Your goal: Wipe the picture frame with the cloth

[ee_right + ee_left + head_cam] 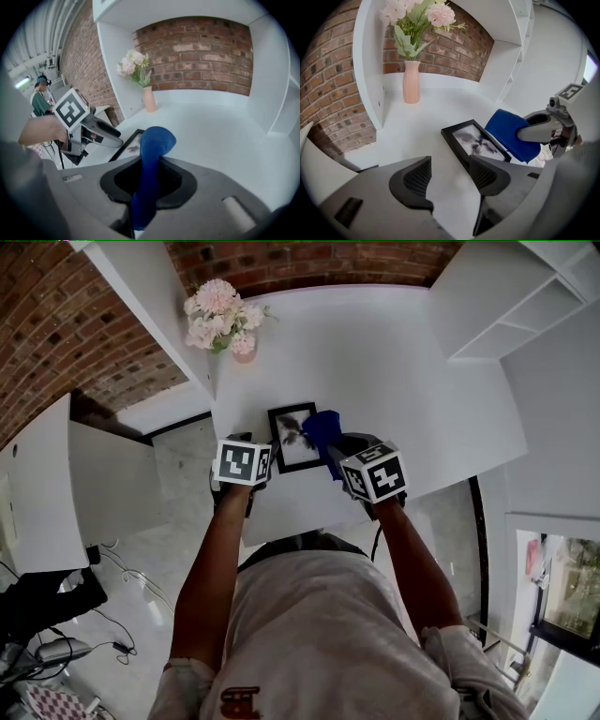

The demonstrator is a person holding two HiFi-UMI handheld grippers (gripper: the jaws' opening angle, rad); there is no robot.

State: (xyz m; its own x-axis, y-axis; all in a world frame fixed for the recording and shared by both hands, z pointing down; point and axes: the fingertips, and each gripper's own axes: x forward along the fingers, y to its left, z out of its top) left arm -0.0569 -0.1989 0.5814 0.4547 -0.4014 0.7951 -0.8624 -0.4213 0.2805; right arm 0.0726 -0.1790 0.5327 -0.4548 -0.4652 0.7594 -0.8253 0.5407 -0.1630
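A black picture frame (292, 437) with a grey flower print lies flat on the white table (394, 371). My right gripper (336, 452) is shut on a blue cloth (322, 427), which hangs over the frame's right edge. In the right gripper view the cloth (153, 149) sticks up from between the jaws, with the frame (127, 146) just left of it. My left gripper (247, 440) stands open just left of the frame, nothing between its fingers (421, 178). In the left gripper view the frame (475, 141) lies ahead to the right, with the cloth (510, 133) beyond it.
A pink vase of pale flowers (221, 321) stands at the table's far left corner, against a white side panel (368, 70). A brick wall (197, 51) closes the back. White shelves (516, 306) rise on the right. The table's near edge is under my forearms.
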